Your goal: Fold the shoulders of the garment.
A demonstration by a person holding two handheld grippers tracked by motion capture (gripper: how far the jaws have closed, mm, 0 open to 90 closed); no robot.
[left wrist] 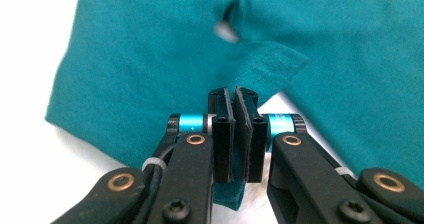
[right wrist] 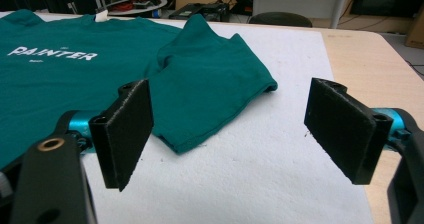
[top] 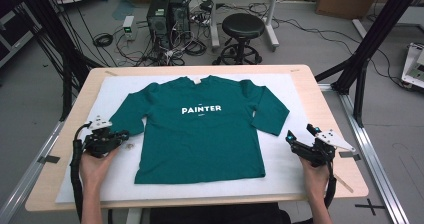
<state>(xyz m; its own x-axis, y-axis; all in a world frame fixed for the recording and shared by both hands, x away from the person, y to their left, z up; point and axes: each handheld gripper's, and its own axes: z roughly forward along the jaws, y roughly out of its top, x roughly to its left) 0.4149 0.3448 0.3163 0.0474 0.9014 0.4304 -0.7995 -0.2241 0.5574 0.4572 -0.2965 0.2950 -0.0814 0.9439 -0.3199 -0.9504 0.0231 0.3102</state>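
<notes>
A teal long-sleeved shirt (top: 200, 134) with white "PAINTER" lettering lies flat, front up, on a white mat (top: 285, 169). At the cuff of the shirt's left-hand sleeve (top: 127, 116), my left gripper (top: 123, 135) is shut on the fabric. In the left gripper view the pads (left wrist: 224, 134) pinch a fold of that sleeve (left wrist: 150, 74), and cloth shows below the jaws. My right gripper (top: 301, 133) stands open just off the other sleeve's cuff (top: 270, 116). In the right gripper view its jaws (right wrist: 227, 91) are wide apart, with the sleeve (right wrist: 210, 89) ahead of them and nothing between the pads.
The mat covers most of a wooden table (top: 325, 104). Beyond the table's far edge are a black stool (top: 243, 26), computer towers (top: 167, 14) and floor cables. Black frame posts (top: 372, 39) rise at both sides.
</notes>
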